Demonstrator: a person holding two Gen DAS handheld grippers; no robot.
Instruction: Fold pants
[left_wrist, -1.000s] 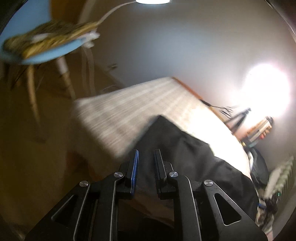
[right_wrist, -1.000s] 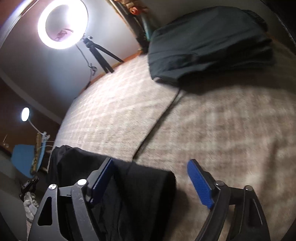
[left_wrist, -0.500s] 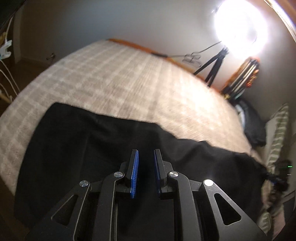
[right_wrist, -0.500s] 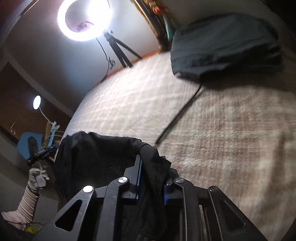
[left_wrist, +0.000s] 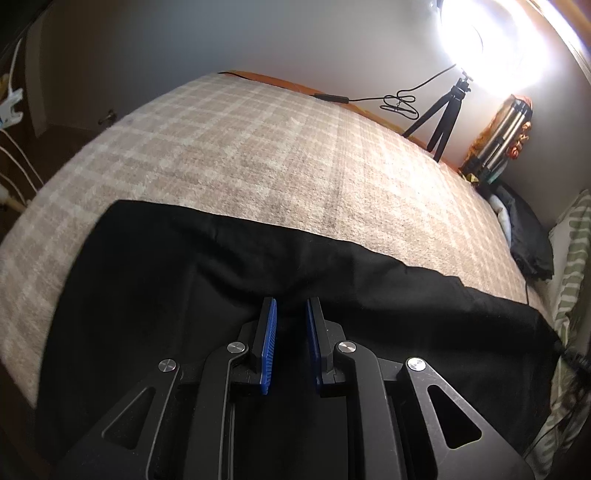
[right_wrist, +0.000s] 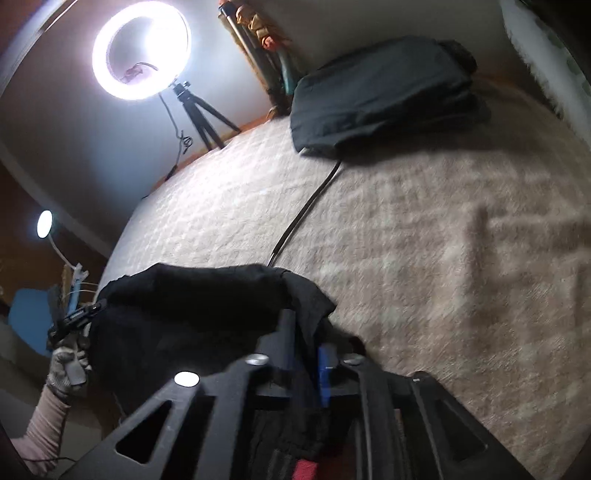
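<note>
Black pants (left_wrist: 155, 288) lie spread along the near edge of a bed with a beige plaid blanket (left_wrist: 258, 147). My left gripper (left_wrist: 290, 310) hovers over the middle of the pants, jaws a small gap apart with nothing between them. In the right wrist view my right gripper (right_wrist: 304, 332) is shut on a bunched end of the pants (right_wrist: 192, 310) and lifts it off the blanket (right_wrist: 443, 258). The left gripper (right_wrist: 74, 317) and the gloved hand holding it show at far left there.
A ring light on a tripod (right_wrist: 142, 48) stands at the bed's far edge, also in the left wrist view (left_wrist: 487, 40). A folded dark garment (right_wrist: 384, 92) lies at the far corner, with a black cable (right_wrist: 306, 206) running from it. A striped pillow (left_wrist: 572, 258) is at right.
The right gripper went from open around the pants edge to shut on it and has raised it. The left gripper swung from the bed's end to over the pants.
</note>
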